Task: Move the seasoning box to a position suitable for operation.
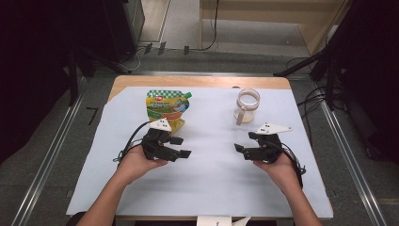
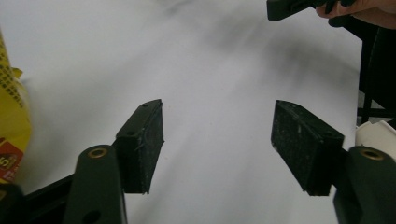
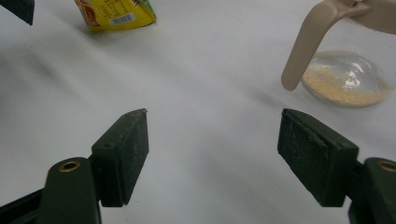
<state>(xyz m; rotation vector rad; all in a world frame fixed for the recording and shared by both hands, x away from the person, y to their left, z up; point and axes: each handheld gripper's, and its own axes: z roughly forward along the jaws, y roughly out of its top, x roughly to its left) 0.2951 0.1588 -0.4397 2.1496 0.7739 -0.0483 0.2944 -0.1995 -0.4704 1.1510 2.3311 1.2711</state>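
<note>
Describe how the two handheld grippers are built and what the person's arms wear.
Both the left gripper and right gripper are black, with two flat rectangular jaws, brass-ringed holes, a dotted grey triangular top plate and a trailing black cable. The forearms are bare, no sleeves.

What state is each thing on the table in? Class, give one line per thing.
Yellow pouch: lying flat, green cap on, untouched.
Clear jug: upright, lidless, thin layer of yellowish grains at the bottom.
Left hand-held gripper: open, nothing between its jaws.
Right hand-held gripper: open, nothing between its jaws.

Black left gripper (image 1: 181, 147) and right gripper (image 1: 241, 150) bear grey three-cornered plates, trailing black cables.
</note>
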